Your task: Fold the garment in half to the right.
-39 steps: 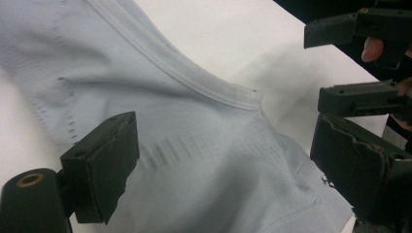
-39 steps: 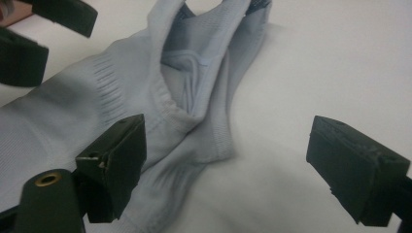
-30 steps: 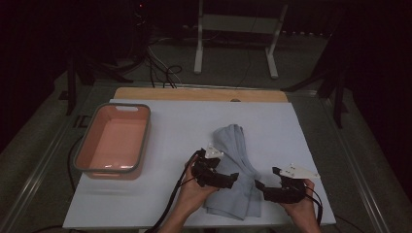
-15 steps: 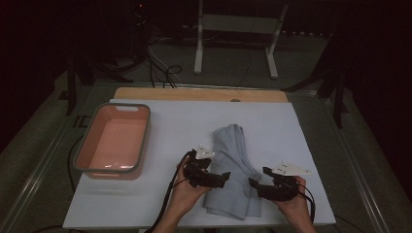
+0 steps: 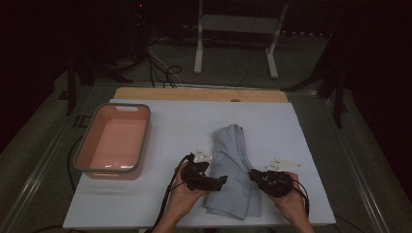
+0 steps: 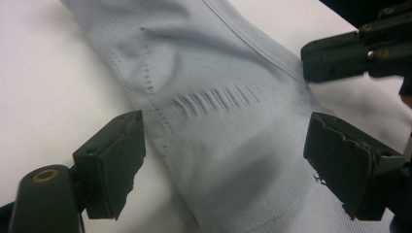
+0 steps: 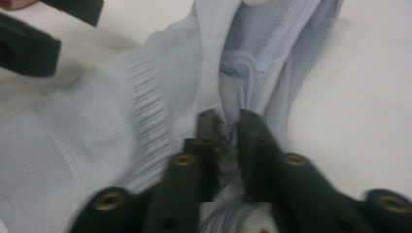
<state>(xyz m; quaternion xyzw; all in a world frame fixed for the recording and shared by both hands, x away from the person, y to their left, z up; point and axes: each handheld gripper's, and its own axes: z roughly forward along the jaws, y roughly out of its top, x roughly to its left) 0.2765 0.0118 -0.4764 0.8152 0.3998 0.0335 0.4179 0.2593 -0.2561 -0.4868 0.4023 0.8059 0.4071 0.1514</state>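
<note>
A pale blue knit garment (image 5: 233, 160) lies folded in a long strip on the white table top (image 5: 194, 121). My left gripper (image 5: 219, 181) sits at the strip's left edge, open. In the left gripper view its jaws (image 6: 223, 165) straddle the cloth (image 6: 218, 73) without pressing it, and they have just been closing a little. My right gripper (image 5: 252, 174) is at the strip's right edge. Its jaws (image 7: 228, 127) have just closed and pinch a bunched fold of the garment (image 7: 121, 126).
A pink tub (image 5: 80, 153) with a grey rim stands at the table's left. A wooden board (image 5: 194, 93) runs along the far edge. Beyond it are cables and a white stand (image 5: 233, 24) on the dark floor.
The right gripper's jaws have gone from wide apart to shut on the garment's right edge. Both hands have stayed almost where they were.
</note>
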